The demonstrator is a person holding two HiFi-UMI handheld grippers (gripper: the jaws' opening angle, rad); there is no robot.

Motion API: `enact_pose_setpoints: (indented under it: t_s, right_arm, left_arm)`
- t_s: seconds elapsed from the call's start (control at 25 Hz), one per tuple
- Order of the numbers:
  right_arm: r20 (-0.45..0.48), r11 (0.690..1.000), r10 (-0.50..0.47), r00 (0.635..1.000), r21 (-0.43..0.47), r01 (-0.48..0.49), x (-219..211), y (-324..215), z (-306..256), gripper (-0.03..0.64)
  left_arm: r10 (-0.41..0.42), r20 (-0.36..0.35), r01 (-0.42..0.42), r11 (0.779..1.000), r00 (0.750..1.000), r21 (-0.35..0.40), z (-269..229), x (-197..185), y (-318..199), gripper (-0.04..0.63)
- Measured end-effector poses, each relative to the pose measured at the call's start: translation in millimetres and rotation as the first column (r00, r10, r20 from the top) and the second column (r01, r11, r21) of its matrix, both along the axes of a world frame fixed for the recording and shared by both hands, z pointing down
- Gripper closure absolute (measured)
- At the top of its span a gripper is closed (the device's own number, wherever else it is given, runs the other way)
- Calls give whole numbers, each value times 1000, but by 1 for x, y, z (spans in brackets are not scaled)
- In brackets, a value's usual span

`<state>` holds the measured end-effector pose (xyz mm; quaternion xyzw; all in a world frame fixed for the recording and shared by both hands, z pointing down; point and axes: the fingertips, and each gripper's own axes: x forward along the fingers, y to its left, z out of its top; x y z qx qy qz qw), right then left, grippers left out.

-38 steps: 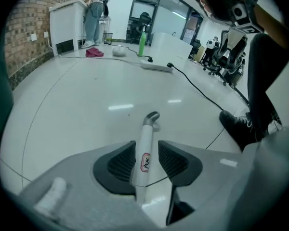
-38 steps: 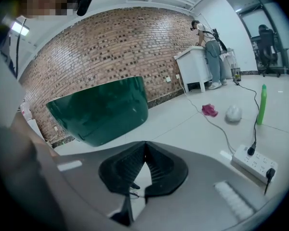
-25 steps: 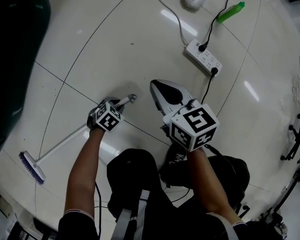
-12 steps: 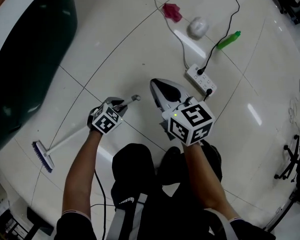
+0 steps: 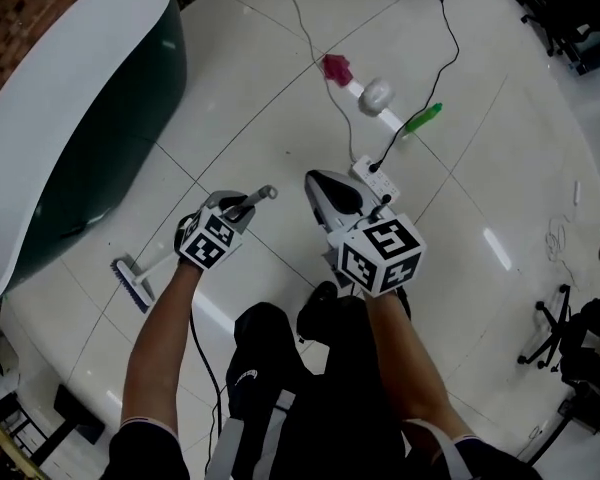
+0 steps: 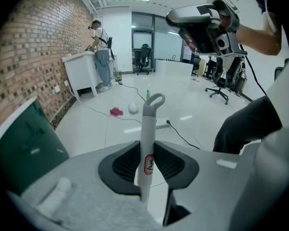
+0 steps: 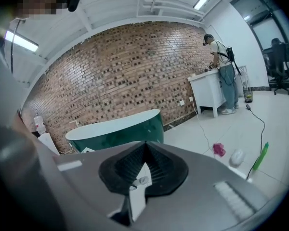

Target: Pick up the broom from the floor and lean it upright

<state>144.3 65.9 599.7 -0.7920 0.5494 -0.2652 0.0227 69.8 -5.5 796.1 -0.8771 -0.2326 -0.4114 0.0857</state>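
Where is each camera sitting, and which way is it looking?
Head view: on the person's head, looking steeply down at the floor; both forearms, legs, left tongs and right tongs show.
Left gripper view: rides the left tongs, looking forward along them; they clamp the broom handle; the right tongs show at top right.
Right gripper view: rides the right tongs, facing the brick wall; its own shut tongs show below.
Shared: all three see the green tub and the pink thing.

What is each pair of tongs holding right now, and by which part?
The left tongs clamp the broom near the top end of its white handle. The right tongs are closed on nothing.
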Motion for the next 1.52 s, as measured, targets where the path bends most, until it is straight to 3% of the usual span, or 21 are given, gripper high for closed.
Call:
enact_pose_setpoints:
  t_s: [0.16, 0.28, 0.48, 0.6, 0.76, 0.92, 1.12, 1.32, 1.52]
  right_arm:
    - [-12, 999, -40, 999, 17, 40, -5, -8, -76, 614]
    - [-24, 994, -98, 995, 38, 99, -9, -23, -125, 614]
    - [-53, 978, -196, 979, 58, 199, -18, -48, -185, 614]
    - [-69, 960, -264, 962, 74, 269, -28, -72, -210, 614]
    - [-94, 933, -346, 934, 75, 353, -39, -113, -226, 614]
    - [-121, 911, -398, 909, 69, 407, -43, -158, -246, 614]
    - [-183, 863, -486, 854, 49, 502, -56, -212, -264, 614]
    - [-171, 827, -545, 821, 53, 560, -65, -267, -268, 614]
    - [-183, 745, -650, 737, 37, 666, -73, -325, -265, 614]
  left_arm:
    - [-85, -57, 86, 996, 995, 9, -95, -1, -17, 503]
    - [-189, -126, 194, 981, 974, 26, -161, -5, -41, 505]
    - [-342, -205, 353, 936, 917, 18, -237, -20, -71, 505]
    - [-441, -245, 455, 891, 864, 1, -272, -32, -95, 505]
    - [-590, -281, 606, 795, 757, -35, -302, -53, -134, 503]
    - [-729, -281, 734, 670, 625, -107, -324, -73, -174, 503]
    - [-837, -278, 831, 527, 471, -178, -335, -88, -227, 502]
    - [-889, -265, 873, 433, 373, -224, -342, -93, -267, 502]
    - [-931, -267, 911, 319, 249, -263, -345, -93, -316, 502]
